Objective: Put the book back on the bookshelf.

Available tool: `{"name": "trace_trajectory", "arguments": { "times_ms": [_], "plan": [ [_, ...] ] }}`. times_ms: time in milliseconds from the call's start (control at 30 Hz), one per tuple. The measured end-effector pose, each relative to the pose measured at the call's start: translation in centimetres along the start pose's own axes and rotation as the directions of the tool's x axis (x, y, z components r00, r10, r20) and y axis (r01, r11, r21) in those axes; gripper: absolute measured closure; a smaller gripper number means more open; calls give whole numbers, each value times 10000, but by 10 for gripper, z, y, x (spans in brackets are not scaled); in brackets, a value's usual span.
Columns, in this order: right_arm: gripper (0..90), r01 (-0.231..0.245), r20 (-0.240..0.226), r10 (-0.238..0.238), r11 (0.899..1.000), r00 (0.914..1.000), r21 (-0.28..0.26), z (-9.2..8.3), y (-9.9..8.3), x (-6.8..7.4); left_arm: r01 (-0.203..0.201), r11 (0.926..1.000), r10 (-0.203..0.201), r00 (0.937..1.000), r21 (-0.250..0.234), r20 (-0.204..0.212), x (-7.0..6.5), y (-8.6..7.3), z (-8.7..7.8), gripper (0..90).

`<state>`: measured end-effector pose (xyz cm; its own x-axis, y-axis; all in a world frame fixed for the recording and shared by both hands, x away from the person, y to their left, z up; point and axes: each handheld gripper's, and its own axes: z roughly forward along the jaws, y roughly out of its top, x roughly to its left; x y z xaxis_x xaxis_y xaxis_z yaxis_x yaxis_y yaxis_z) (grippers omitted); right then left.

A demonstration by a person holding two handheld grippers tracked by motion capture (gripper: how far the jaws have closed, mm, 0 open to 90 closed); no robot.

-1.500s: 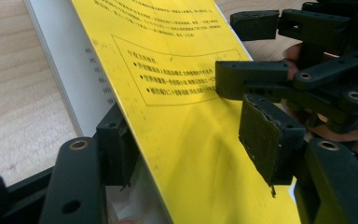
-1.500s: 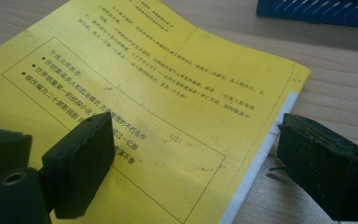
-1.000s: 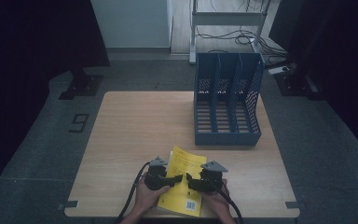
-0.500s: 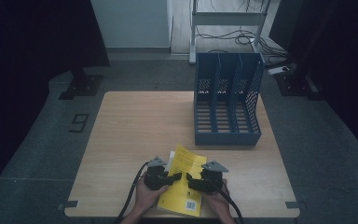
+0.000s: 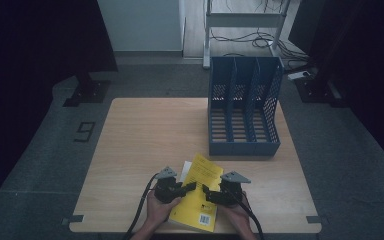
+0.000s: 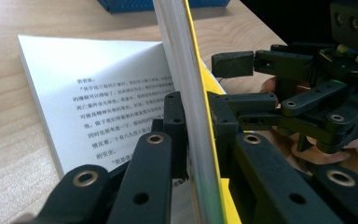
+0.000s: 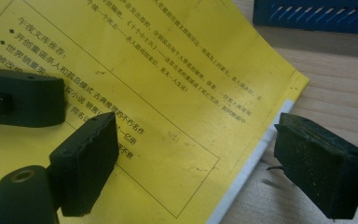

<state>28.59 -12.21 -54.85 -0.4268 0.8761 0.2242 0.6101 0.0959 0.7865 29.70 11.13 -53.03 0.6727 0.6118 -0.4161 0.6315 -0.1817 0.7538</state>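
High view, lower centre of the frame: a yellow paperback book point(image 5: 200, 195) lies near the front edge of a light wooden bench point(image 5: 145, 135), turned slightly so its top corner points toward the upper right. Its yellow cover and a thick block of pages are lifted up on edge, and a white page of printed text point(image 6: 98, 98) lies open flat on the left side of the left gripper view. The left gripper point(image 5: 187, 188), held in a hand point(image 5: 157, 210) that comes in from the bottom edge, has just been closing its jaws, and in the left gripper view the two black jaws are clamped on the raised block of pages and cover, one jaw on each side. The right gripper point(image 5: 206, 191), held in the other hand point(image 5: 235, 212) just to the right, points leftward at the book; in the right gripper view its jaws stand wide apart and grip nothing, one jaw over the yellow back cover point(image 7: 135, 74) with its printed lines, the other past the book's edge over bare wood. Black cables trail from both grippers off the bottom of the frame. Farther up and to the right on the bench, well apart from the book, stands a blue three-slot file rack point(image 5: 244, 107) with perforated sides. Beyond the bench is dark grey floor point(image 5: 55, 135).
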Motion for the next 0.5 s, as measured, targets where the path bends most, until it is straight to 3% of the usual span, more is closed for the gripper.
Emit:
{"name": "trace_trajectory", "arguments": {
  "times_ms": [333,500],
  "plan": [
    [140,-88,-234,84,9998,9997,-164,-8,1,0,-598,9980,593,9980,-215,-231,-11,4,-3,817],
    [141,-209,-327,197,9991,9993,-369,-11,1,-3,-1042,9941,1031,9939,-304,-381,-18,7,-6,820]
  ]
}}
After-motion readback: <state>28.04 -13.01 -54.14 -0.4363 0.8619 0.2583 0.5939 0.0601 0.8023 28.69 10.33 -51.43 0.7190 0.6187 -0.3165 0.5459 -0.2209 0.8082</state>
